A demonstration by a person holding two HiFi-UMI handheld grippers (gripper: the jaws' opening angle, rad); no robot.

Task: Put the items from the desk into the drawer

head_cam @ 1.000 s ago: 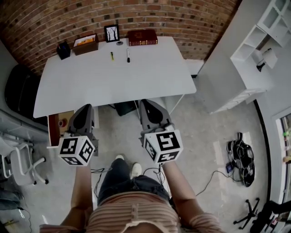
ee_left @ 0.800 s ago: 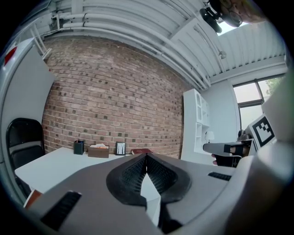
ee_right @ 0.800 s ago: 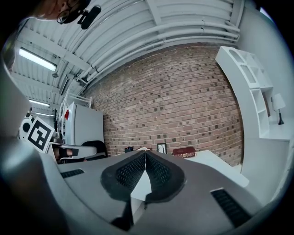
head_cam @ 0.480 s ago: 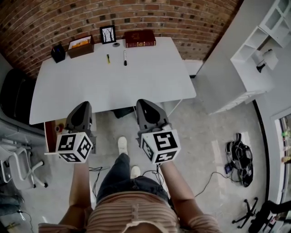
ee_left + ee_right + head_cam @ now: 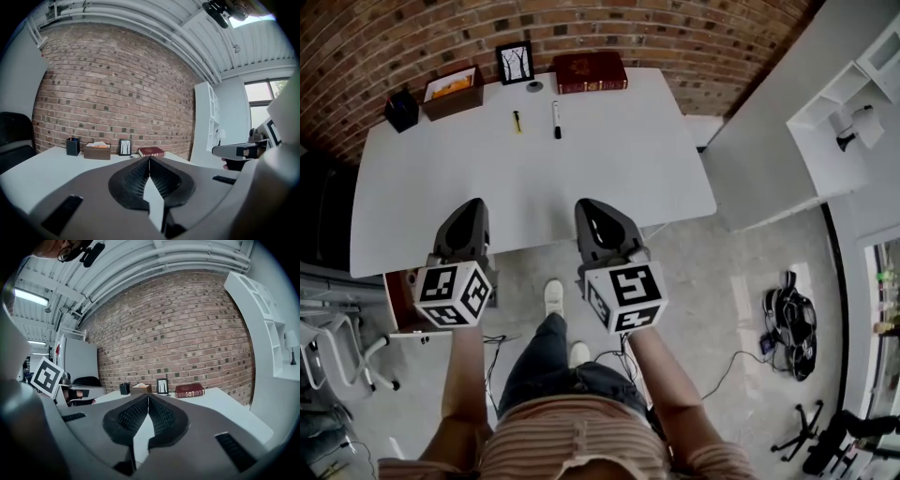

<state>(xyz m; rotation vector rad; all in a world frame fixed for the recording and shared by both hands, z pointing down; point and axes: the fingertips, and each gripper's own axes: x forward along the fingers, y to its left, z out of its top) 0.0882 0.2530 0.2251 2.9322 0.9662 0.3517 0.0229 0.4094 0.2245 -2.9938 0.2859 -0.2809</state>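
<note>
On the white desk (image 5: 609, 169), along the brick wall, stand a black pen cup (image 5: 401, 110), a brown tissue box (image 5: 452, 91), a small picture frame (image 5: 515, 62) and a red book (image 5: 590, 72). A yellow marker (image 5: 517, 121) and a black marker (image 5: 555, 119) lie in front of them. My left gripper (image 5: 472, 204) and right gripper (image 5: 586, 204) hover side by side over the desk's near edge, both shut and empty. The left gripper view shows the frame (image 5: 124, 147) and the book (image 5: 151, 152) far ahead. The book (image 5: 189, 390) also shows in the right gripper view.
An open reddish-brown drawer (image 5: 394, 300) sticks out under the desk's left end. A white chair base (image 5: 337, 347) stands on the floor to its left. White shelving (image 5: 853, 94) stands on the right, and cables with a black bundle (image 5: 787, 319) lie on the floor.
Both grippers have moved forward from over the floor to the desk's near edge. The person has stepped closer to the desk. The jaws stayed shut.
</note>
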